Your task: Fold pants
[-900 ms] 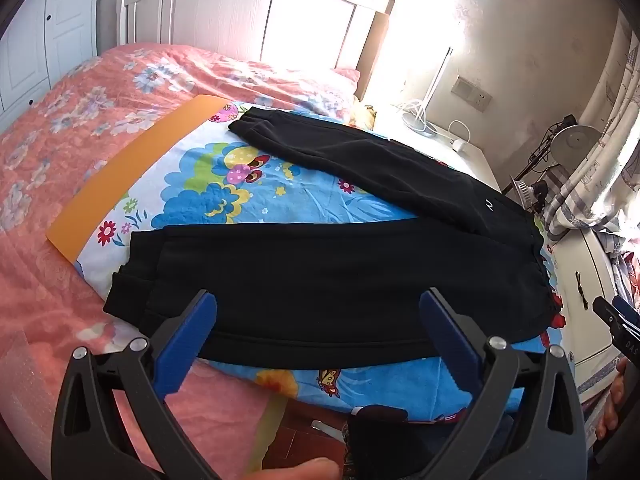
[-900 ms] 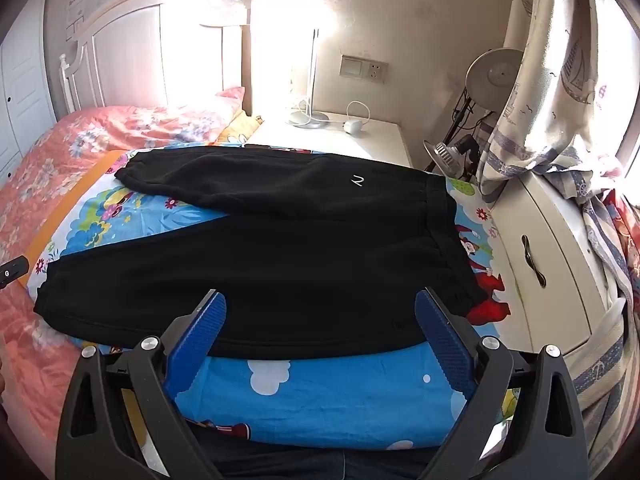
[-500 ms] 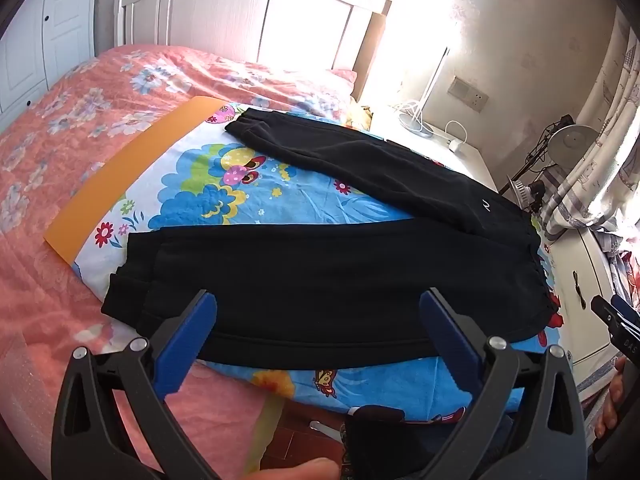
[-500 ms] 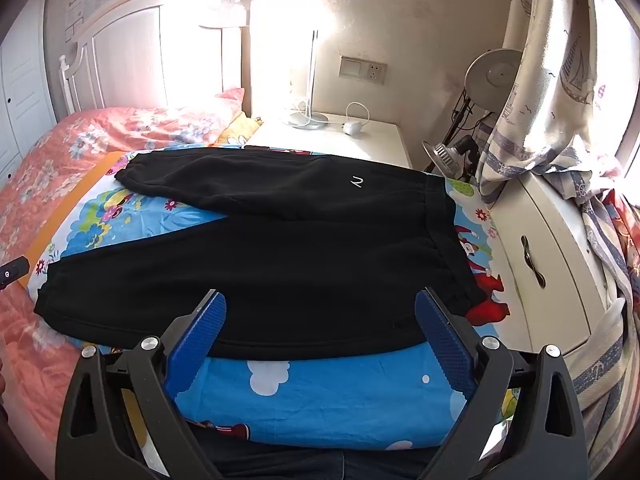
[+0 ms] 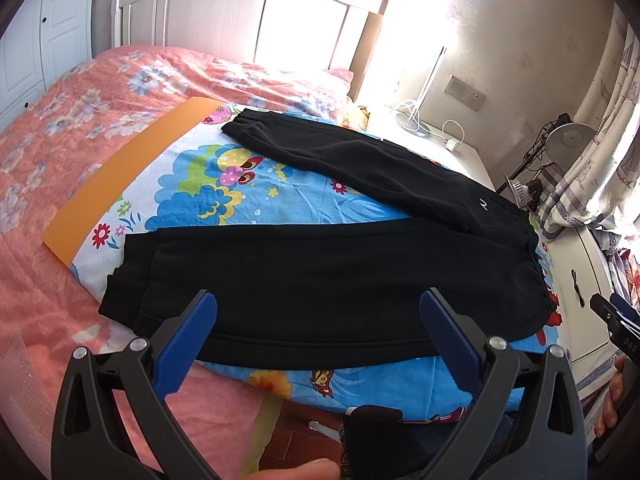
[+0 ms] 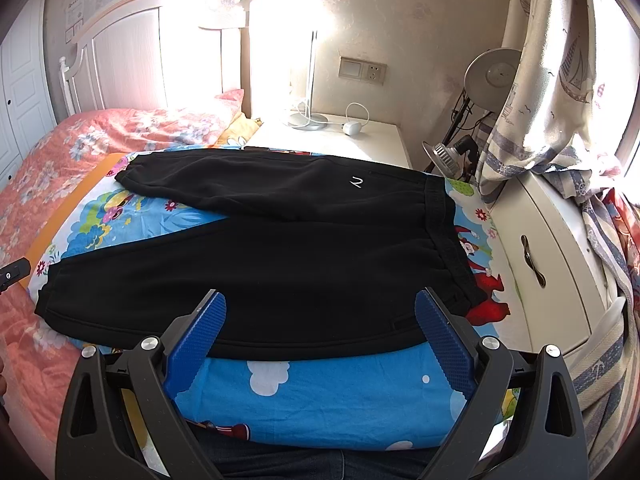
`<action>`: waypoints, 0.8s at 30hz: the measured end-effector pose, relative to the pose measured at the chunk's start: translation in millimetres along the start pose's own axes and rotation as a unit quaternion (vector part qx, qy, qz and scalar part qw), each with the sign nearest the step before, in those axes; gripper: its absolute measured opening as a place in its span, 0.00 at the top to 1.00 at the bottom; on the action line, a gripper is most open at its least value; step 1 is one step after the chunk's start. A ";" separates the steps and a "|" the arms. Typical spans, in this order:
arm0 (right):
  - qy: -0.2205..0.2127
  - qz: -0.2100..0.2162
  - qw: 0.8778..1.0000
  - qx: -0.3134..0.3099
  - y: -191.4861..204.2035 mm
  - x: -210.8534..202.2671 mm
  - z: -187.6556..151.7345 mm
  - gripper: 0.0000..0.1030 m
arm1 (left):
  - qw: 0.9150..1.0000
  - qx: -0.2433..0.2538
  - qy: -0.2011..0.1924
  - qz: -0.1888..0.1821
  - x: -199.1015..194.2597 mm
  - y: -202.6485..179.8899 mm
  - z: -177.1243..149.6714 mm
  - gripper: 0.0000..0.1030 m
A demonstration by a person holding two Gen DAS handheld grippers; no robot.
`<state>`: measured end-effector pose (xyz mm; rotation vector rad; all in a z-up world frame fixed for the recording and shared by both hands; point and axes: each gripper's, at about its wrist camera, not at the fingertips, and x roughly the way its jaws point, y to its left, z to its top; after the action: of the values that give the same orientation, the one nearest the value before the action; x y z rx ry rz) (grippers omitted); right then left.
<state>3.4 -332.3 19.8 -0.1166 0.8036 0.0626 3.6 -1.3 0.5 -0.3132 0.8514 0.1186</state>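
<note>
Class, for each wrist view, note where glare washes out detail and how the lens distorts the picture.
Left wrist view: sunlight blows out the headboard above the bed; fisheye bends the wardrobe, corners go dark. Right wrist view: glare hides the lamp top on the nightstand; the curtain edge curves; the black pants keep little fold detail.

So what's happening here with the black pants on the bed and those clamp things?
A person is holding a two-finger gripper in each hand and is about to fold the black pants. The pants lie flat on a cartoon-print sheet on the bed, legs spread in a V, waistband toward the white cabinet. The left gripper and right gripper are both open above the near edge, holding nothing. No fold has been made yet.
</note>
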 end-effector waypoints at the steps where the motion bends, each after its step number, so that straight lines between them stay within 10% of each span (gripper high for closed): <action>1: 0.000 0.000 1.000 0.000 -0.7 -0.1 0.4 0.11 | 1.000 0.000 0.000 0.000 -0.1 0.3 -0.1 0.02; 24: 0.003 0.004 1.000 0.000 -0.3 4.2 -1.6 0.11 | 1.000 0.017 -0.005 0.008 -2.3 -13.7 -2.5 0.02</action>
<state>5.2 -332.8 15.7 -0.1137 0.8108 0.0700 3.5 -15.0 3.8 -0.2730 0.8445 0.1212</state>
